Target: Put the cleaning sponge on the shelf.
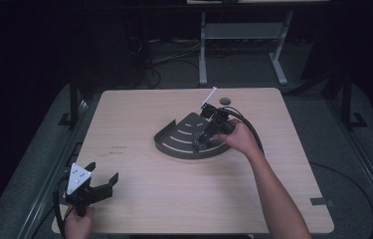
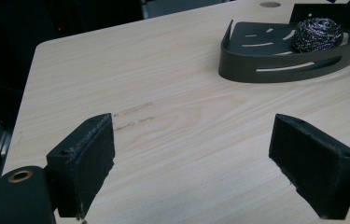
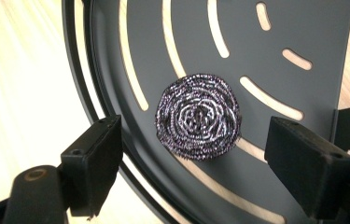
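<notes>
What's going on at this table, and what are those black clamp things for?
A person holds a two-jaw gripper in each hand. The right gripper hangs open over a steel wool scourer that lies in a dark slotted corner tray, its jaws either side of it without touching. The left gripper rests open near the table's front left corner, holding nothing.

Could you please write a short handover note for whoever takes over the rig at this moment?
Right gripper: jaws open, poised over the steel wool scourer, one on each side, not touching it.
Left gripper: jaws open, holding nothing, at the near left of the table.
The scourer lies inside the dark slotted corner tray, mid-table.
Done: the scourer sits in the tray.
Left: I cannot tell whether it was just released or is about to be grasped; judge that before moving.
</notes>
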Tool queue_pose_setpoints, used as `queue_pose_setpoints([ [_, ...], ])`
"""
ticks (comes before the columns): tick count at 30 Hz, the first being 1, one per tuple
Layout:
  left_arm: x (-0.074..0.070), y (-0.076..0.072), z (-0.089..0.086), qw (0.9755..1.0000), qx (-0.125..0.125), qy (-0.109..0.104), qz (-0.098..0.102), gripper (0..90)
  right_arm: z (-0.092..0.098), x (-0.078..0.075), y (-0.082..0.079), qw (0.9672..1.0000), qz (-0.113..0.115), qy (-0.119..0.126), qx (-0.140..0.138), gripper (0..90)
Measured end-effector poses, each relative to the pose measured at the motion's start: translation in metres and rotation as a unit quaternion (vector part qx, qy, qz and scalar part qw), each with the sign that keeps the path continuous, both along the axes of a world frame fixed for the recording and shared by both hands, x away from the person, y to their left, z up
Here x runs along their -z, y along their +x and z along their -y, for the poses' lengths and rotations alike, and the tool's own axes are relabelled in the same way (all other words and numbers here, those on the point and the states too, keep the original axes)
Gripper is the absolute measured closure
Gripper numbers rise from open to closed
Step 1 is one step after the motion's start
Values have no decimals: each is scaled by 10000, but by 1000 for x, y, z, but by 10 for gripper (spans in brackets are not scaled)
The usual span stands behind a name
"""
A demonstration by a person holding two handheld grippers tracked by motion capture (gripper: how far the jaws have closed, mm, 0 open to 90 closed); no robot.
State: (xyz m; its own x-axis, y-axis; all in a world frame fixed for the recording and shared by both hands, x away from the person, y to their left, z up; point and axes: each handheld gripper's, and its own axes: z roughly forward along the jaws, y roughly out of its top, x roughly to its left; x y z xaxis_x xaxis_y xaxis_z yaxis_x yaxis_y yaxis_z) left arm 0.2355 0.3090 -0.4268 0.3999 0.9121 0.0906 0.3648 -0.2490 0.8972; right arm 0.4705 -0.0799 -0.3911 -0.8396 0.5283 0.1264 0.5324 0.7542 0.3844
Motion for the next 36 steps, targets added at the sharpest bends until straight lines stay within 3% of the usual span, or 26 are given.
queue_pose_setpoints([
  [16, 0, 0, 0, 10000, 24, 20, -2, 138, 11, -6, -11, 10000, 19, -93, 13, 191],
  [36, 1, 0, 3, 9999, 66, 74, -33, 137, 37, -8, -29, 9999, 69, 64, 49, 191],
])
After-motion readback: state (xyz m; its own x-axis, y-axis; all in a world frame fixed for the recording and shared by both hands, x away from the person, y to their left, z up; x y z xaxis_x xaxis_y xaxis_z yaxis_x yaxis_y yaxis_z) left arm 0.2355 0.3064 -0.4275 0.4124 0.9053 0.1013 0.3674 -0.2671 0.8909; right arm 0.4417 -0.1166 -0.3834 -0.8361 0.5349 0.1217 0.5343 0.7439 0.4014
